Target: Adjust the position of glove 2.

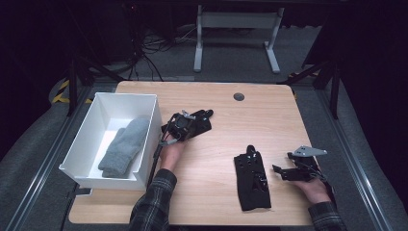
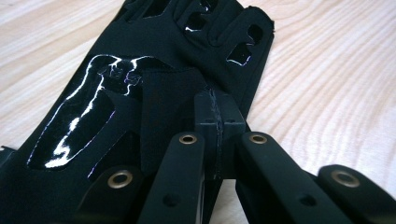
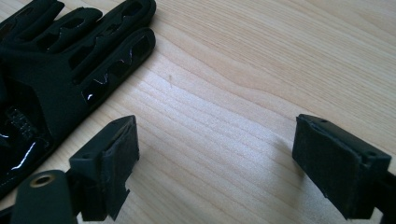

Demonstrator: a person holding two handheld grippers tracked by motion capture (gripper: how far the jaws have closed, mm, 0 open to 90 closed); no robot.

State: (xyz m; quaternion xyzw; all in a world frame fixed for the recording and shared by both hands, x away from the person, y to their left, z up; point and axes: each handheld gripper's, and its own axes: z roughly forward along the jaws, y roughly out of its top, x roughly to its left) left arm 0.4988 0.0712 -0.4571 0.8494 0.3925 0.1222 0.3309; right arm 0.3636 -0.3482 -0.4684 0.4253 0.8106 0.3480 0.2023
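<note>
Left claw [image 2: 217,123] grips a black glove [image 2: 140,79], fingers pointing away; right claw [image 3: 215,168] gapes.

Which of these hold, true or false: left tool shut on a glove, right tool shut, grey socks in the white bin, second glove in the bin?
1. The left tool is shut on a black glove. True.
2. The right tool is shut. False: its jaws stand wide apart over bare table.
3. Grey socks lie in the white bin. True.
4. The second black glove lies in the bin. False: it lies flat on the table, left of the right tool.
</note>
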